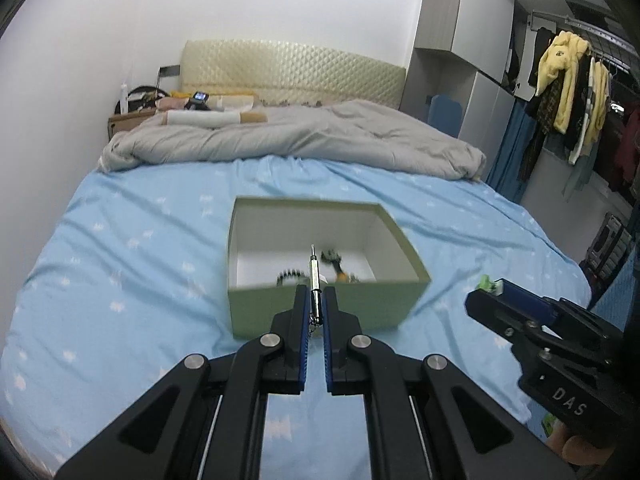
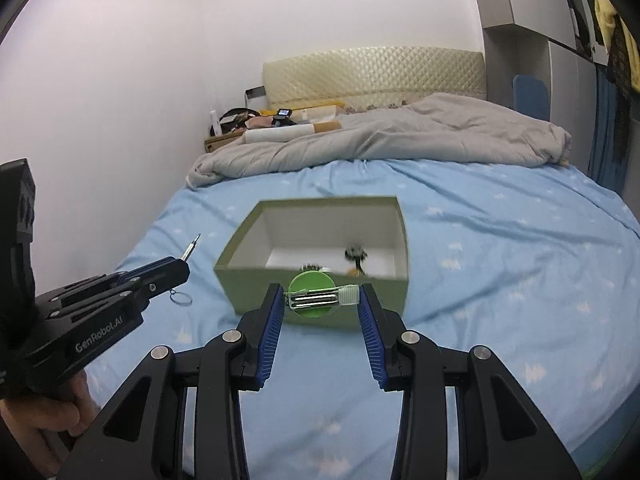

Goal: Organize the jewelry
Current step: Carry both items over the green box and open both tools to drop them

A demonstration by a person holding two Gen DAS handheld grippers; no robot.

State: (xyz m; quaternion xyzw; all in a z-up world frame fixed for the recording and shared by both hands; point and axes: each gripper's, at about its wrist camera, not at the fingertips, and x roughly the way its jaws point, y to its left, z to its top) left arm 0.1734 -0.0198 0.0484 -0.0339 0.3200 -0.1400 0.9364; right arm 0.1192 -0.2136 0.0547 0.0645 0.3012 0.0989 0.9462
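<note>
Left gripper [image 1: 315, 300]: jaws narrow, clamped on a slim silver metal rod-shaped piece [image 1: 314, 284] with a small key ring [image 2: 181, 298] hanging below; its pointed tip projects ahead of the fingertips. Right gripper [image 2: 322, 300]: jaws set wider, holding a green hair clip [image 2: 320, 300] crosswise between the blue pads [image 2: 272, 320]. Directly ahead of both grippers stands an open green cardboard box [image 1: 288, 312] on the blue bedsheet [image 1: 120, 280]. Inside the box, on its white floor, lie dark beaded jewelry pieces [image 1: 334, 260], blurred. A grey duvet [image 1: 300, 136] lies beyond the box.
</note>
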